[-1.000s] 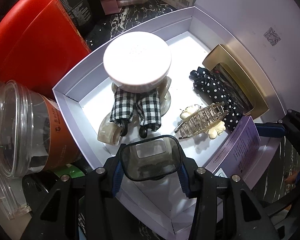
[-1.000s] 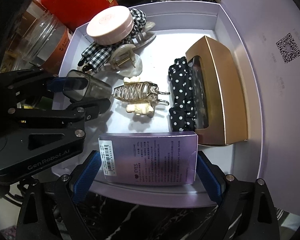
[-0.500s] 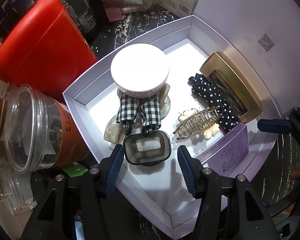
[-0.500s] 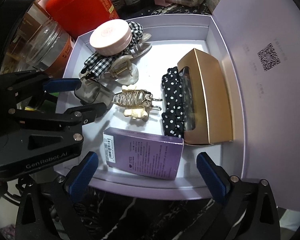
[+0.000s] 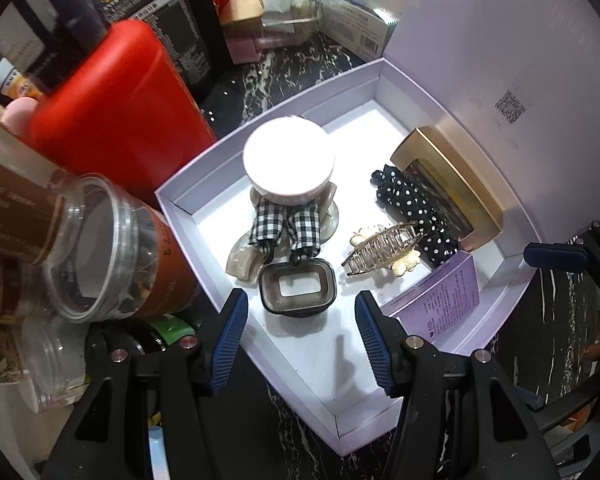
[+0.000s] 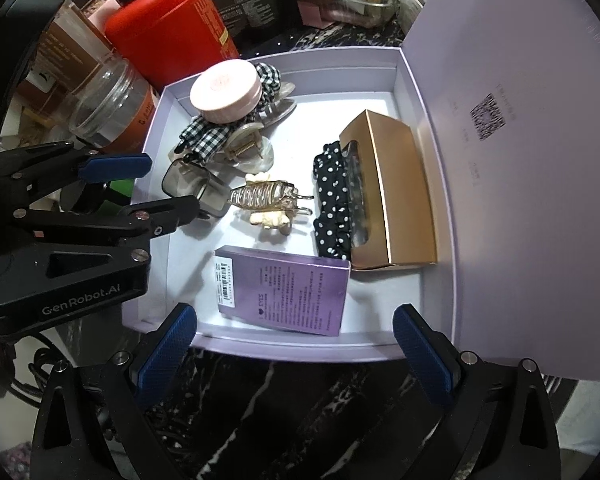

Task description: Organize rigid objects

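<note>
The smoky grey translucent rectangular hair clip (image 5: 298, 288) lies on the white floor of the shallow lavender cardboard box (image 5: 196, 216), near its left wall and touching the ends of the black-and-white gingham bow clip (image 5: 286, 228); that spot fills a free gap at the left of the box. Above it, the left gripper (image 5: 298, 330) has its 2 blue-padded jaws apart with nothing between them, having just been opening, so the clip looks released, not held. The glossy purple rectangular carton (image 6: 284, 290) lies flat near the front wall, printed side up, just in front of the clear gold-tinted claw clip (image 6: 270, 200). The right gripper (image 6: 294, 354) hangs over the front edge with jaws very wide and empty, also lately spreading, which suggests the carton has likewise been set down. Further in, a round pale pink lidded jar (image 6: 225, 91) sits atop the gingham clip, and a black polka-dot fabric scrunchie (image 6: 332, 200) is wedged beside a gold windowed carton (image 6: 396, 184) along the raised lid. A red cylindrical canister (image 5: 112, 116) and a clear plastic jar (image 5: 108, 248) stand outside the box.
</note>
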A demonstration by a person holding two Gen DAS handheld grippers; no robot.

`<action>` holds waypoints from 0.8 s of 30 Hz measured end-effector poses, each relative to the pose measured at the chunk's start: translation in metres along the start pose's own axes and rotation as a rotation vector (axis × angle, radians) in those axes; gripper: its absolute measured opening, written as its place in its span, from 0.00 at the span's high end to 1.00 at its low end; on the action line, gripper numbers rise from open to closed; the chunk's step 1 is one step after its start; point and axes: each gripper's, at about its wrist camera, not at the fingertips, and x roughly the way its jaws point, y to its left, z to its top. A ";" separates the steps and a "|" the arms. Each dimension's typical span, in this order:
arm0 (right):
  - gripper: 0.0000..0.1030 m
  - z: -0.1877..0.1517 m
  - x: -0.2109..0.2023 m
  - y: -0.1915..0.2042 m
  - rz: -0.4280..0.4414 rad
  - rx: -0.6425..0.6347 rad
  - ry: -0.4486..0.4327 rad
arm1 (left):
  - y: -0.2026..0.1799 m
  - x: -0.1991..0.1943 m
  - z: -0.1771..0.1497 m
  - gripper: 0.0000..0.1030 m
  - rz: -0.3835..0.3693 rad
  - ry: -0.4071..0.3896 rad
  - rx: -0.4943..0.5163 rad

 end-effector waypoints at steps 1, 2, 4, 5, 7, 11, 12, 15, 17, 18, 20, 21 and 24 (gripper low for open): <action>0.03 0.000 -0.003 0.001 0.000 -0.002 -0.004 | 0.001 -0.004 -0.001 0.47 0.002 -0.007 -0.007; 0.03 -0.001 -0.005 0.001 -0.001 -0.004 -0.009 | 0.002 -0.006 -0.001 0.47 0.003 -0.011 -0.011; 0.03 -0.009 -0.013 0.003 -0.005 -0.009 -0.019 | 0.004 -0.012 -0.002 0.47 0.010 -0.022 -0.026; 0.03 -0.006 -0.016 0.003 -0.006 -0.012 -0.024 | 0.005 -0.016 -0.003 0.47 0.009 -0.027 -0.034; 0.03 -0.001 -0.024 0.003 -0.009 -0.021 -0.038 | 0.007 -0.022 -0.006 0.47 0.007 -0.033 -0.046; 0.03 0.001 -0.035 0.008 -0.009 -0.026 -0.061 | 0.009 -0.036 -0.011 0.47 0.011 -0.057 -0.070; 0.03 -0.004 -0.042 0.007 -0.010 -0.028 -0.067 | 0.009 -0.039 -0.012 0.47 0.014 -0.064 -0.076; 0.03 -0.004 -0.048 0.006 -0.016 -0.033 -0.085 | 0.010 -0.048 -0.015 0.47 0.027 -0.085 -0.092; 0.03 -0.003 -0.053 0.007 -0.017 -0.037 -0.096 | 0.012 -0.054 -0.017 0.47 0.034 -0.095 -0.106; 0.03 -0.003 -0.054 0.008 -0.018 -0.037 -0.100 | 0.013 -0.057 -0.019 0.47 0.038 -0.100 -0.116; 0.03 -0.002 -0.053 0.009 -0.020 -0.040 -0.109 | 0.014 -0.062 -0.020 0.43 0.045 -0.105 -0.130; 0.03 -0.002 -0.055 0.009 -0.022 -0.043 -0.116 | 0.015 -0.064 -0.021 0.23 0.048 -0.108 -0.138; 0.03 -0.004 -0.064 0.011 -0.028 -0.049 -0.135 | 0.017 -0.074 -0.026 0.00 0.053 -0.142 -0.161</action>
